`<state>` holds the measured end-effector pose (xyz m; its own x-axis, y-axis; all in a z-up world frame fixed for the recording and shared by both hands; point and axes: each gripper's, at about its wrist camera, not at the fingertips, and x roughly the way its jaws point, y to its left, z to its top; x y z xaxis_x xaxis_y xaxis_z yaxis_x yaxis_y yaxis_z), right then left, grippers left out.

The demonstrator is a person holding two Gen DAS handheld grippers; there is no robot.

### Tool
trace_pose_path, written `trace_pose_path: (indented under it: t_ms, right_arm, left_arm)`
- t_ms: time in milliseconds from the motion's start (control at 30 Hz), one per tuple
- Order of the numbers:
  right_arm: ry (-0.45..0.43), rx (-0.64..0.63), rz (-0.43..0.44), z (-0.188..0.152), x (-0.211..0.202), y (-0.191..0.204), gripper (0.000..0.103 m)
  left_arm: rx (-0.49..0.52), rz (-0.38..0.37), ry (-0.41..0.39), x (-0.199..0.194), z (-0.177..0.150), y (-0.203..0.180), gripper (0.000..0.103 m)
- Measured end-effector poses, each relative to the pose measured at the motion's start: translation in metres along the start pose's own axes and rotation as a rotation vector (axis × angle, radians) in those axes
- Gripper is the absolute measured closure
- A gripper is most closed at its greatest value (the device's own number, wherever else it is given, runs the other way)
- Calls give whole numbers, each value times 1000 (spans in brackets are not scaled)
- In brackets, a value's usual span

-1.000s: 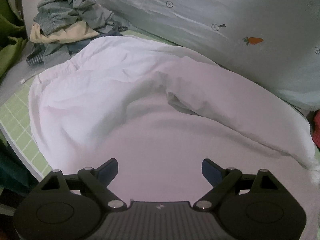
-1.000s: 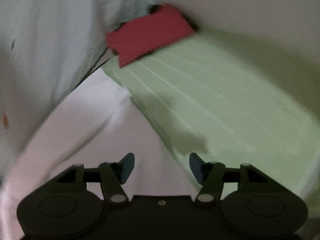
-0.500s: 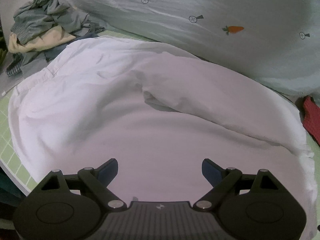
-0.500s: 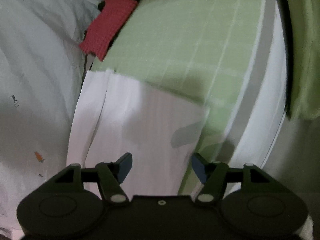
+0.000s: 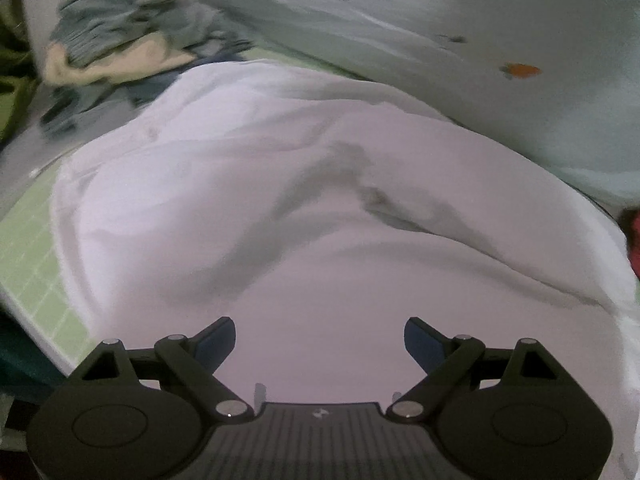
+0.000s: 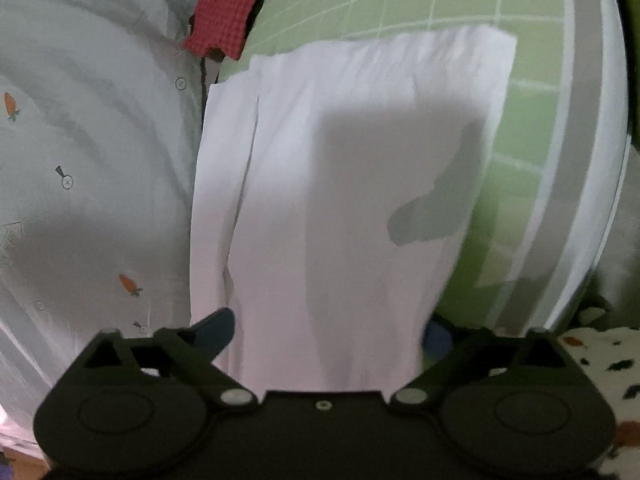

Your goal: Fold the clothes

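A white garment point(image 5: 280, 200) lies spread and wrinkled on the green checked mat point(image 5: 28, 256). My left gripper point(image 5: 319, 340) is open just above its near part, holding nothing. In the right wrist view one long end of the white garment point(image 6: 340, 184) stretches away over the mat point(image 6: 520, 148). My right gripper point(image 6: 328, 332) is open with the cloth lying between its fingers; the right fingertip point(image 6: 438, 340) is partly hidden by the cloth's edge.
A pile of grey, cream and blue clothes point(image 5: 120, 48) sits at the far left. A pale quilt with carrot print point(image 5: 480, 40) runs along the back, also seen in the right wrist view point(image 6: 80, 160). A red cloth point(image 6: 228, 8) lies beyond. The mat's grey-white edge point(image 6: 592, 160) is at right.
The left gripper has shifted slightly over the garment, with motion blur now. The right gripper has swung round from the bare mat onto the garment's end, which now lies between its fingers.
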<state>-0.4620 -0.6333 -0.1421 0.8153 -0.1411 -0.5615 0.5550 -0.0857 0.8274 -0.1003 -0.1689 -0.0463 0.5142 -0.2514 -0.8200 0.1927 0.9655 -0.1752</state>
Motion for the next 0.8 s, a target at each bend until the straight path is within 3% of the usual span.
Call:
trace_pose_path:
  t_ms: [133,333,467,633,767,800]
  right_arm:
    - [-64,-17,-33,-10,4,12,0]
    - [-194,6,-74,-22,5,22,0]
    - [-282,14,-118,-33,8,30,0]
    - [-378,18,-159,-42,9,33,0]
    - [-452,68,-210,-38,9,35,0]
    - [-463,72,-224,-36,8,34,1]
  left_arm:
    - [-137,41,-3,3,14,47,11]
    - [-407,167,-10,18,36,135,11]
    - [-508,280,4,36,49,184,13]
    - [-540,276,38,63,64,213,18]
    - [-587,235,46,79,67,221,30]
    - [-598,227,34,80,68,221,39]
